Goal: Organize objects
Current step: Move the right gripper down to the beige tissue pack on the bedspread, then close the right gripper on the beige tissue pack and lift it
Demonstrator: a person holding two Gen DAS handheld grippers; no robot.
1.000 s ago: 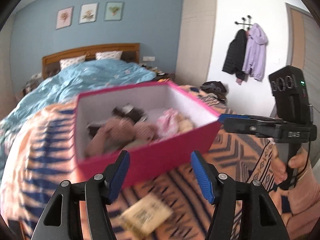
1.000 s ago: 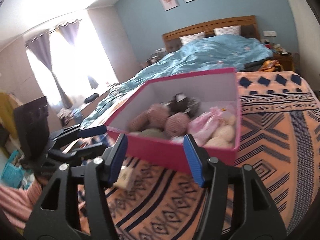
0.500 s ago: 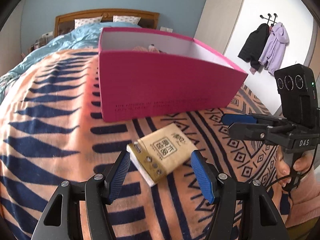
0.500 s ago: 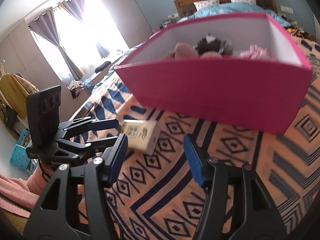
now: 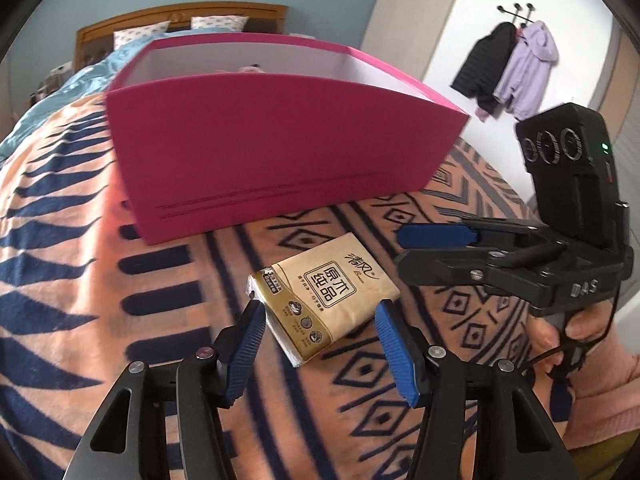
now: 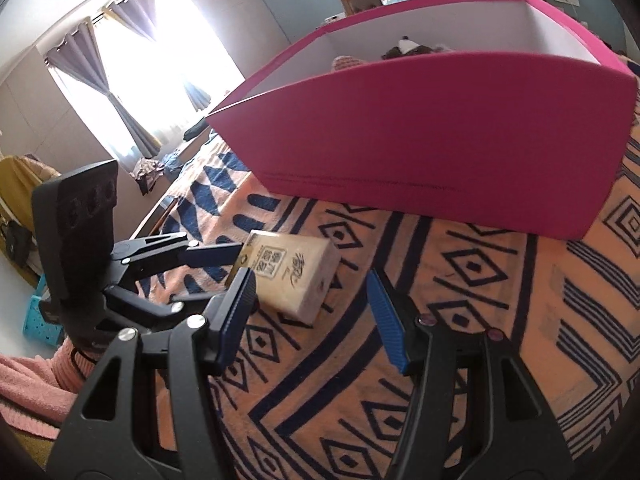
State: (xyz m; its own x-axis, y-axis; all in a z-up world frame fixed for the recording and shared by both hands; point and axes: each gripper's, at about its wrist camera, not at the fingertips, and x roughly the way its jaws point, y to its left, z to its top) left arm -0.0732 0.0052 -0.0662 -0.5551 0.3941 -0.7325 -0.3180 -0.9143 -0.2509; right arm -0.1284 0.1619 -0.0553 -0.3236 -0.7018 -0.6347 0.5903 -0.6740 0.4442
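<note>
1. At the bottom of the left wrist view, our left gripper (image 5: pixel 318 312) has its blue pads spread apart, one on either side of the near end of the tissue pack (image 5: pixel 326 299); we cannot tell whether they touch it.
2. The tissue pack, tan with printed characters, lies flat on the orange and navy patterned blanket (image 5: pixel 72 280) at frame centre.
3. In the right wrist view, our right gripper (image 6: pixel 310 294) fills the bottom with its fingers wide apart and nothing between them; the pack (image 6: pixel 292 276) sits just past its left pad.
4. Right of centre in the left view, the right gripper (image 5: pixel 438 236) points in sideways.
5. Beyond the pack, across the upper middle, stands the open pink box (image 5: pixel 280 152), with soft toys (image 6: pixel 404 50) peeking over its rim.
6. Farthest back, upper right, jackets (image 5: pixel 508 68) hang on wall hooks.
</note>
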